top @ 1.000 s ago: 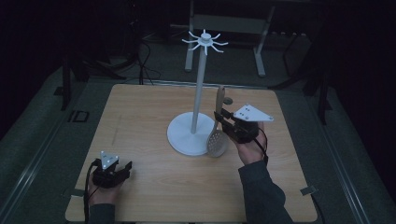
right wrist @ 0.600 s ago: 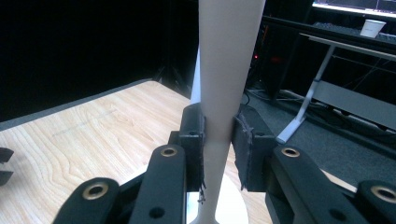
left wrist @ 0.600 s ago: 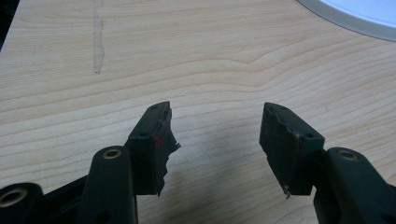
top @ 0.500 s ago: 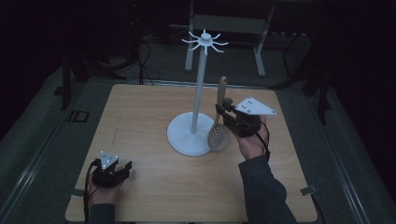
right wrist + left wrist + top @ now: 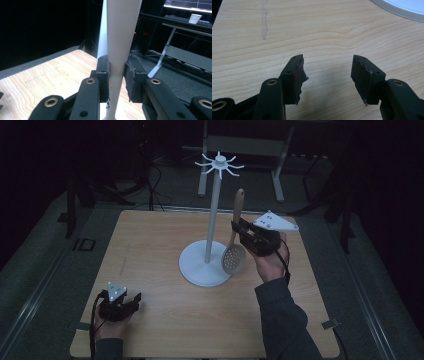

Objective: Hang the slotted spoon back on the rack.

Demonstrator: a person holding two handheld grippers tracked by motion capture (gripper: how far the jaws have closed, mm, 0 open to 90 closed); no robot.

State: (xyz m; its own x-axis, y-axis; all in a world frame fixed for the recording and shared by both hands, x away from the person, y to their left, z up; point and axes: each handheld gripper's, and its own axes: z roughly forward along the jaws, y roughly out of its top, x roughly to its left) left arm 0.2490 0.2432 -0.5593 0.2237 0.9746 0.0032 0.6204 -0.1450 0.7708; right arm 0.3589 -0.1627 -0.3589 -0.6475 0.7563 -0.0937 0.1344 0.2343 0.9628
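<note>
My right gripper [image 5: 239, 234] has its fingers [image 5: 103, 72] clenched on the handle of the slotted spoon [image 5: 234, 256], held upright at centre frame just beside the white stand [image 5: 214, 215]. If I swing it, the bowl could knock the pole or slip askew. My left gripper [image 5: 120, 304] rests released on the worktop [image 5: 150, 250], lower left.

High view: set above the near edge of the table [image 5: 150, 235], facing forward and down, far from the white stand [image 5: 214, 220]. Left gripper view: very low, close to the wood, catching the stand's base rim [image 5: 397, 11] at top right. Right gripper view: close beside the stand's pole [image 5: 102, 37], facing level.
</note>
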